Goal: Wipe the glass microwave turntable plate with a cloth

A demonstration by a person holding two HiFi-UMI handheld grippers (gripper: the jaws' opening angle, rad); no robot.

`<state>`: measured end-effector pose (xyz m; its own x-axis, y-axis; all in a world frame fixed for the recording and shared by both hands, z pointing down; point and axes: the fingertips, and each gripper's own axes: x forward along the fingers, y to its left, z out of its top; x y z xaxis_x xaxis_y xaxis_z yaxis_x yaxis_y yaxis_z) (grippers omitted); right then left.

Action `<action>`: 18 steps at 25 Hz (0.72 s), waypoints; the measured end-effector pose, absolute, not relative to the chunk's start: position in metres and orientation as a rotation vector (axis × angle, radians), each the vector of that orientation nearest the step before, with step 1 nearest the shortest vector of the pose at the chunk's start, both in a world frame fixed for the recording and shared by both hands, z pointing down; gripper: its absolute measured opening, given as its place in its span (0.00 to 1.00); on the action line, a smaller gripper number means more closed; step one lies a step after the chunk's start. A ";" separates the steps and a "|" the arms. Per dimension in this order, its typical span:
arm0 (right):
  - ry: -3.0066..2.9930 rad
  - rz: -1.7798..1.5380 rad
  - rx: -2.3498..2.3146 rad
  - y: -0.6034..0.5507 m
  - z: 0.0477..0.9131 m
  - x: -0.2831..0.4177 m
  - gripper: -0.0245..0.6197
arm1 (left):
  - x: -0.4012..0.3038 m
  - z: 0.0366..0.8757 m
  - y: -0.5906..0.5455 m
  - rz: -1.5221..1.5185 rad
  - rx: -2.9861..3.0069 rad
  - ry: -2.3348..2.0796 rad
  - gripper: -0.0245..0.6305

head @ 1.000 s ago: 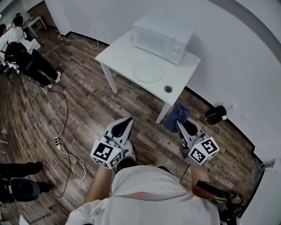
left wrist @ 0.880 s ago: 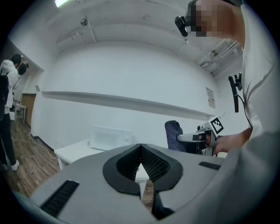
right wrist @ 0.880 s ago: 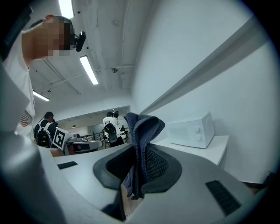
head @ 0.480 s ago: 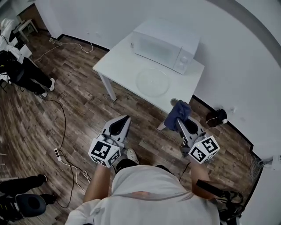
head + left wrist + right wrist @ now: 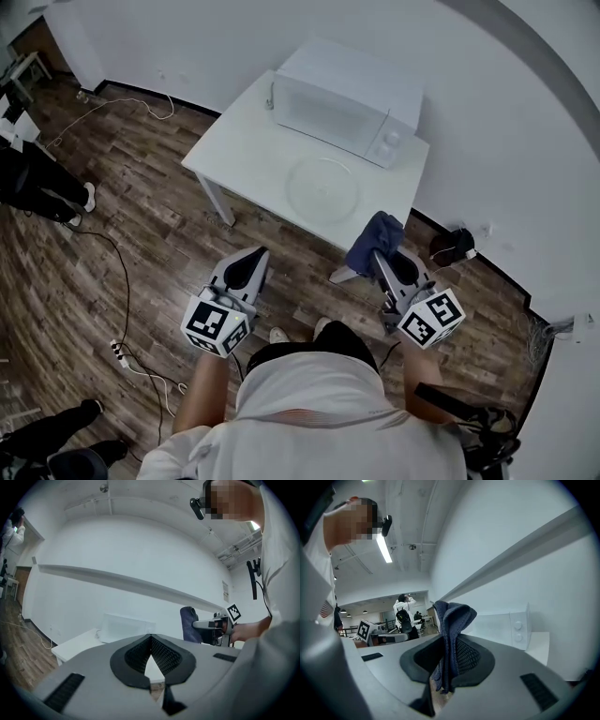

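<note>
The round glass turntable plate [image 5: 323, 187] lies flat on the white table [image 5: 239, 150], in front of the white microwave [image 5: 342, 98]. Both grippers hang over the wooden floor, short of the table's near edge. My right gripper [image 5: 380, 255] is shut on a dark blue cloth [image 5: 375, 239], whose folds stick up above the jaws in the right gripper view, cloth [image 5: 450, 623]. My left gripper [image 5: 254, 256] is shut with nothing in it; its pads meet at the tip [image 5: 150, 637]. The microwave [image 5: 125, 626] shows beyond it.
A table leg [image 5: 214, 202] stands ahead of the left gripper. Cables and a power strip [image 5: 117, 349] trail over the floor at the left. A dark object with a cord [image 5: 450, 246] lies by the right wall. People [image 5: 33, 178] stand at the far left.
The table, plate and microwave have come closer and shifted left in the head view. Both grippers keep their pose; the cloth stays clamped in the right one.
</note>
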<state>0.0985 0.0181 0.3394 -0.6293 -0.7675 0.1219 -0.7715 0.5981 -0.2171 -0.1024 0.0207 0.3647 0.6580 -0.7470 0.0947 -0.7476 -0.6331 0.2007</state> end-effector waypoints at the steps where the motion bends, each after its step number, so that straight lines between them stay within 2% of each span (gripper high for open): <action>1: -2.789 0.398 1.353 0.012 0.341 0.099 0.13 | -0.101 0.367 0.013 0.011 2.655 -1.205 0.05; 10: -2.799 0.435 1.374 -0.060 0.352 0.115 0.13 | -0.085 0.370 -0.060 0.044 2.663 -1.198 0.05; 18: -2.818 0.498 1.371 -0.136 0.361 0.160 0.13 | -0.039 0.365 -0.135 0.069 2.668 -1.214 0.05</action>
<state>0.1597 -0.1359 0.3613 -0.6263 -0.7721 0.1078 -0.7623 0.5776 -0.2920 -0.0385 -0.1353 0.3649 0.6597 -0.7404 0.1287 -0.7503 -0.6389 0.1699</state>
